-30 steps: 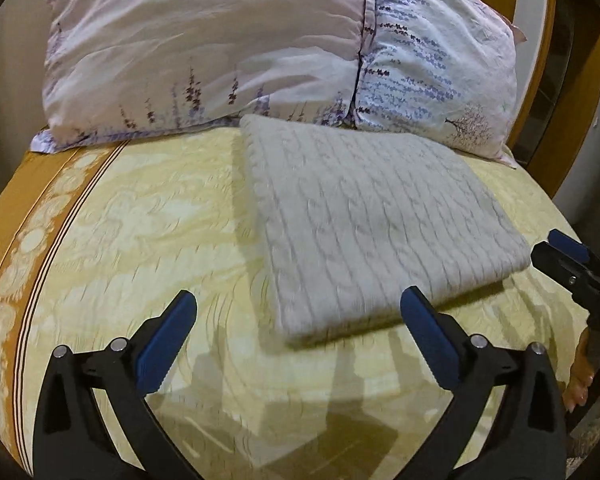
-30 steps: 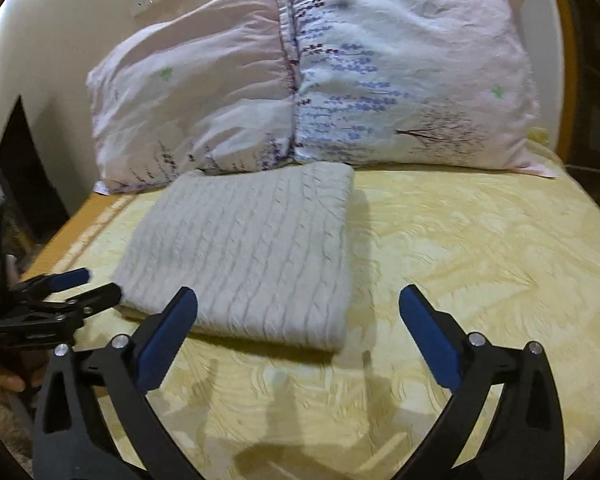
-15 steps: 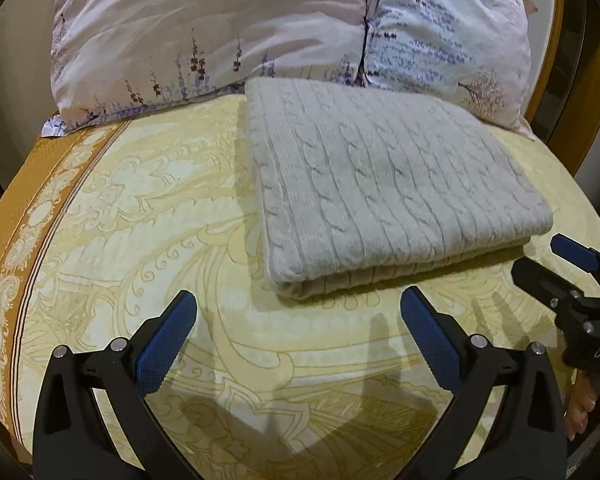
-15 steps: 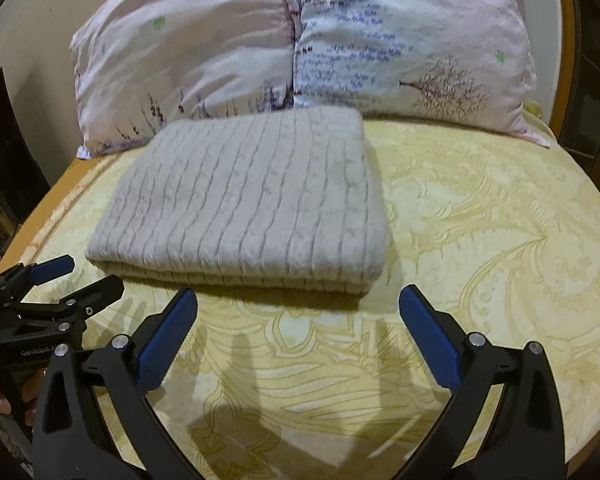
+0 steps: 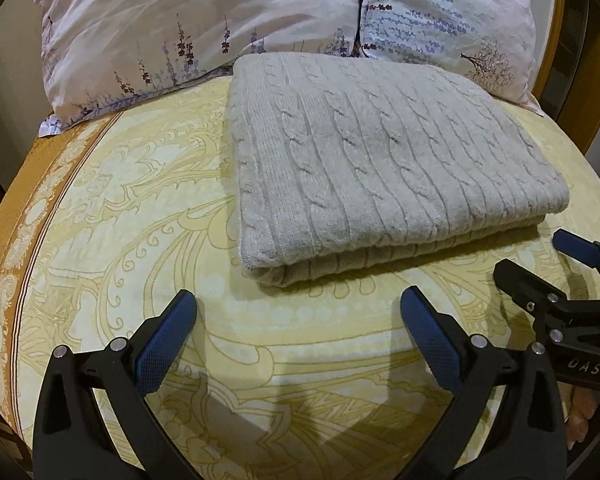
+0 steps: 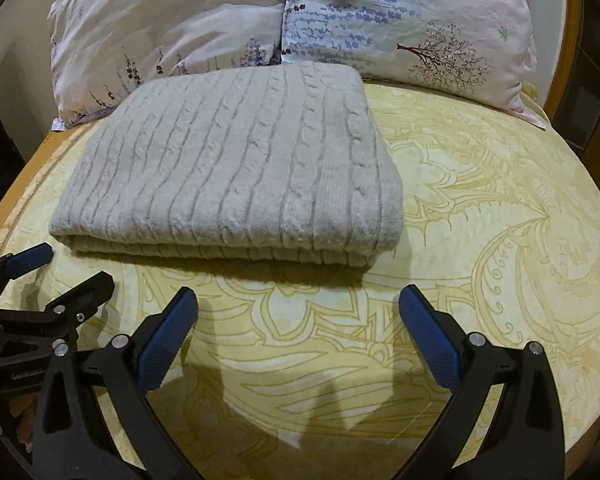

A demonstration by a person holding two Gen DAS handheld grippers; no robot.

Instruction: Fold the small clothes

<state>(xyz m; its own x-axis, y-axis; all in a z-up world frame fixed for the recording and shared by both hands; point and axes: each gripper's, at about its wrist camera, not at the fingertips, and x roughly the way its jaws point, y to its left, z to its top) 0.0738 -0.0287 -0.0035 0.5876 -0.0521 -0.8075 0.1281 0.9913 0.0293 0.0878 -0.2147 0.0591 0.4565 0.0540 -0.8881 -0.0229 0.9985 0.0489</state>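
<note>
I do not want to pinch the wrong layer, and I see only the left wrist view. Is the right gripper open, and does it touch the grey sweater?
Observer: In the right wrist view, the right gripper is wide open and empty. It is short of the grey sweater's near edge and does not touch it.
Operator: How does the sweater's right side look?
Observer: It is one rounded fold. The stacked layers show along the near edge instead.
Operator: And how does my left gripper look from there?
Observer: The left gripper is open. It is beside the sweater's near-left corner, apart from it.
</note>
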